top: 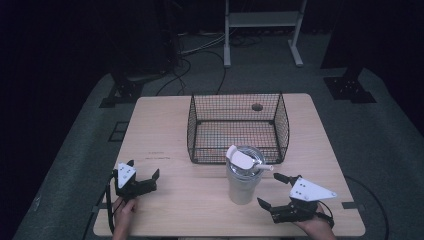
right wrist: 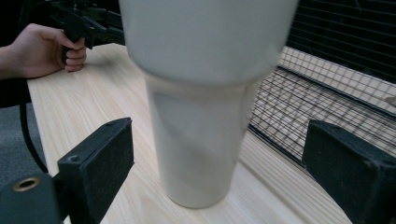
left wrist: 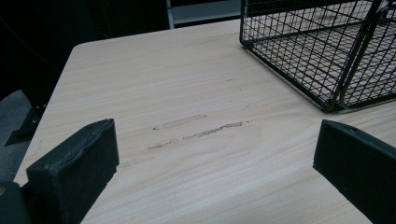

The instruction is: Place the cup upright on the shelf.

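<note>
Room: dark all round, grey floor, black cables trailing at the back, a pale metal frame [top: 263, 25] standing beyond the table.
Table: light wood [top: 165, 130], its grain plain in both gripper views; a few scuffed streaks [left wrist: 196, 130] mark the bare wood on the left half.
Writing: a thin dark line of small print [top: 156, 155] on the table left of the basket, too small to read; I see no brand or label on the tumbler.
Basket: black wire basket [top: 238, 100], in the middle toward the far edge, standing open at the top.
Tumbler: tall off-white tumbler [top: 243, 180] with a flip lid, upright near the front edge, just in front of the basket and right of centre.
Right gripper: right gripper [top: 273, 190], held at the front right corner, jaws spread wide; the tumbler [right wrist: 201, 107] stands between them in the right gripper view, neither jaw touching it.
Left gripper: left gripper [top: 143, 170], near the front left corner, jaws wide apart over bare wood, well apart from the tumbler, with the basket's corner [left wrist: 327, 56] ahead to its right.
Hands: one on each gripper at the front edge; the left hand [right wrist: 44, 51] grips its handle.
</note>
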The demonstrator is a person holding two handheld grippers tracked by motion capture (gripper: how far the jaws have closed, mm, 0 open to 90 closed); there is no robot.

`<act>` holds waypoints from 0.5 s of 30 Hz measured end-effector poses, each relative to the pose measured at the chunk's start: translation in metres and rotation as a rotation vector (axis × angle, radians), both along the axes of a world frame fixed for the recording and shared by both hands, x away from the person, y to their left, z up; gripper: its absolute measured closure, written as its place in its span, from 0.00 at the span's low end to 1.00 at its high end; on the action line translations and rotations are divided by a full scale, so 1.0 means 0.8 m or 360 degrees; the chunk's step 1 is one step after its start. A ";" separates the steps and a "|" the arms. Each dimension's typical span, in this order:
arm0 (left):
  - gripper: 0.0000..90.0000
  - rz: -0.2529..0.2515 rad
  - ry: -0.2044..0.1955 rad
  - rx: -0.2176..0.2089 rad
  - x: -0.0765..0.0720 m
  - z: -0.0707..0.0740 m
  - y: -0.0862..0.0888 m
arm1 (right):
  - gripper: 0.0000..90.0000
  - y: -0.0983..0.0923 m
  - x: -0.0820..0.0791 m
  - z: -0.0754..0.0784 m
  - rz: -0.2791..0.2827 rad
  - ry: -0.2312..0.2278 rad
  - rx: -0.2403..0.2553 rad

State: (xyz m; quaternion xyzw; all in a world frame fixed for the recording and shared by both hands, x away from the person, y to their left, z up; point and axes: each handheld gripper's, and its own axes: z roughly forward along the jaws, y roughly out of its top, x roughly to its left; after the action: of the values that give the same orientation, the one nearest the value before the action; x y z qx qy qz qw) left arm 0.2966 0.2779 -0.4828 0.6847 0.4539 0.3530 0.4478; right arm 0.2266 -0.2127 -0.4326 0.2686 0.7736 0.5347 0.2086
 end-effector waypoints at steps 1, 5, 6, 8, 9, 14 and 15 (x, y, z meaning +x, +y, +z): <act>0.00 0.0000 -0.0001 0.0000 0.000 0.000 0.000 | 0.09 0.003 0.001 -0.001 0.0008 0.0000 -0.0003; 0.00 -0.0004 -0.0003 -0.0002 0.000 0.000 0.000 | 0.09 0.011 0.002 -0.003 0.0029 0.0003 -0.0020; 0.00 -0.0004 -0.0002 -0.0002 0.000 0.000 0.000 | 0.09 0.016 0.003 -0.005 0.0040 0.0008 -0.0013; 0.00 -0.0003 -0.0003 0.0000 0.000 0.000 0.000 | 0.09 0.018 0.004 -0.006 0.0041 0.0005 -0.0017; 0.00 -0.0003 -0.0003 0.0000 0.000 0.000 0.000 | 0.09 0.023 0.005 -0.007 0.0046 0.0012 -0.0017; 0.00 -0.0004 -0.0003 0.0002 0.000 0.000 0.000 | 0.09 0.033 0.012 -0.012 0.0039 0.0008 -0.0035; 0.00 -0.0004 -0.0003 0.0004 0.000 0.000 -0.001 | 0.09 0.034 0.015 -0.013 0.0042 0.0008 -0.0023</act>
State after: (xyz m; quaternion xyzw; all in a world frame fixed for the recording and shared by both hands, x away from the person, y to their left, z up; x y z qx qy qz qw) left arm 0.2962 0.2774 -0.4828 0.6856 0.4520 0.3537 0.4478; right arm 0.2384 -0.1852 -0.4431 0.2581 0.7815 0.5310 0.2016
